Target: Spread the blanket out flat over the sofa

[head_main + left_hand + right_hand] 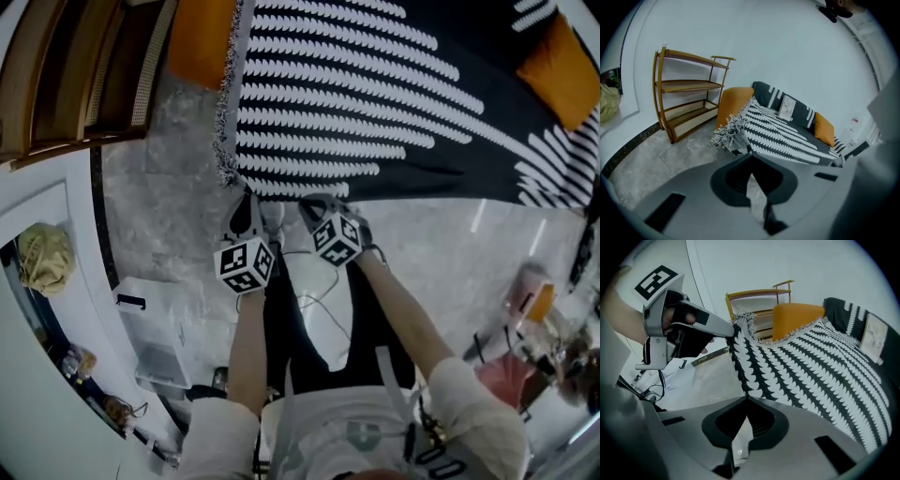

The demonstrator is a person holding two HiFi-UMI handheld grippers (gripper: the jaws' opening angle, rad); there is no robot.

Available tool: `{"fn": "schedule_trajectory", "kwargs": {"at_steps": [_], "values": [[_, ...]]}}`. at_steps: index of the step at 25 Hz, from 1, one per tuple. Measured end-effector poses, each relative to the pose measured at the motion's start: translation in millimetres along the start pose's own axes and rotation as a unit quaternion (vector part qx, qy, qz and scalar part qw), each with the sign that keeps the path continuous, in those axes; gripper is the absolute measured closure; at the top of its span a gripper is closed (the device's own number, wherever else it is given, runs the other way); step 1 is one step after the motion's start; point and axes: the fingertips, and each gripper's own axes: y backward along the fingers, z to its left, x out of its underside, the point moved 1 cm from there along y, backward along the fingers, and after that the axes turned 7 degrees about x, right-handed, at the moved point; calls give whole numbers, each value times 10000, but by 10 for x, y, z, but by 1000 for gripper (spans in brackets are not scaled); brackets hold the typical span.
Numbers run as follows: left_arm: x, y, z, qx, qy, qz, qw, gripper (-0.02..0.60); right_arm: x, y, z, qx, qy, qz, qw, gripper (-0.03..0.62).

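Currently the left gripper (750, 154) is clamping fully shut on the fringed corner of the blanket (375, 94), the right gripper (746, 399) likewise on its hem toward 3 o'clock, the cloth draping the sofa (200, 37) at 12 o'clock; judging even, taut pulling toward 6 o'clock best.

A wooden shelf (686, 93) with open tiers is standing against the white wall, its feet resting on the grey marble floor (656, 159). Farther right, an orange cushion (824, 129) is leaning upright, with a small pale pillow (788, 108) propped to its left. A white plastic box (155, 323) is sitting on the floor, and a yellowish bundle (44, 258) is lying in a white alcove.
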Motion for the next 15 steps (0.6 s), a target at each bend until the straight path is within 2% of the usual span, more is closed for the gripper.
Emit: {"fn": "schedule_trajectory", "kwargs": {"at_steps": [6, 10, 15], "values": [[222, -650, 347, 129, -394, 50, 9991, 571, 159, -728, -222, 119, 137, 3, 9998, 582], [525, -920, 609, 13, -166, 306, 9994, 571, 342, -1060, -218, -88, 413, 372, 9984, 582], [932, -1342, 1294, -155, -124, 643, 9977, 570, 442, -1836, -60, -246, 662, 663, 9953, 582]]}}
